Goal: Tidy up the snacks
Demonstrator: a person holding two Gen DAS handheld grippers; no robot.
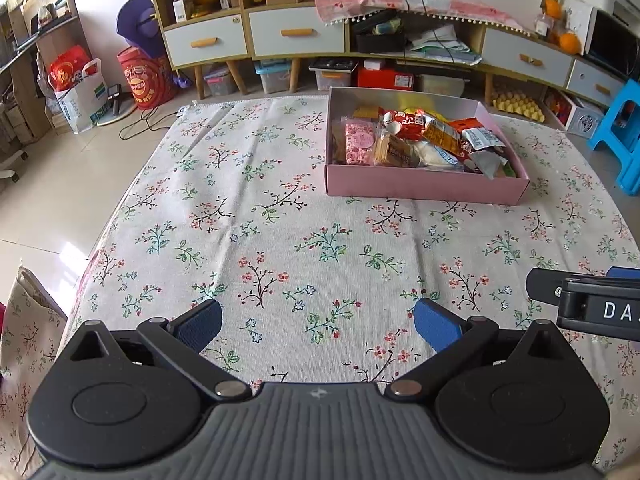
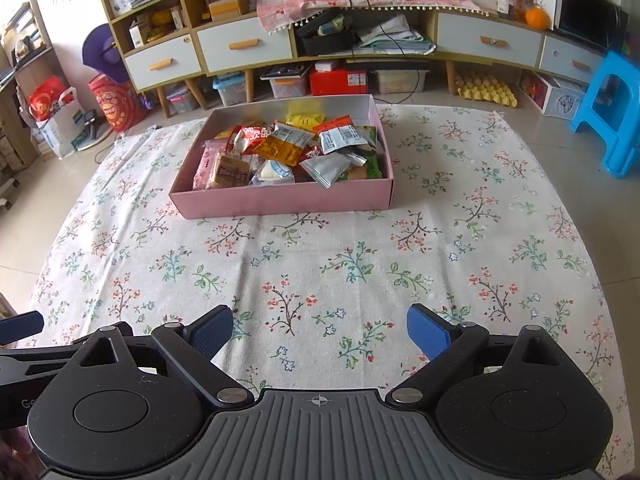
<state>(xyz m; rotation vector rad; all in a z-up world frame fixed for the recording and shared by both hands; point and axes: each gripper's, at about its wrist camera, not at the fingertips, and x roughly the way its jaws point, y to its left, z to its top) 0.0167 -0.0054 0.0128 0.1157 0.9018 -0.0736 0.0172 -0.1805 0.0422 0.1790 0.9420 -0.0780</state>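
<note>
My left gripper point(image 1: 318, 326) hangs low over the near part of the desk point(image 1: 240, 200), its blue pads spread wide with nothing but flowered cloth between them. At about three o'clock in the left wrist view, the black body of my other tool pokes in, so the two sit side by side and close together.

Moving rightward, the pink box point(image 1: 424, 190) sits toward the far side of the desk, at roughly one o'clock from the left gripper and eleven o'clock from the right one. Inside it lie the snacks point(image 1: 424, 140): a pink packet and a tan biscuit pack at the left end, red and orange wrappers heaped in the middle, white and silver sachets with something green toward the right end. They overlap loosely and lean on one another rather than standing in rows.

My right gripper point(image 2: 320, 334) is likewise wide open and empty, well short of the pink box point(image 2: 280, 200).

As I judge it, the gathering is done: I can see no packet lying loose on the cloth in either view, and every snack point(image 2: 288, 152) I can find is within the box walls. What might remain is tidying the heap itself, if neat sorting is wanted; otherwise the job looks close to finished.
</note>
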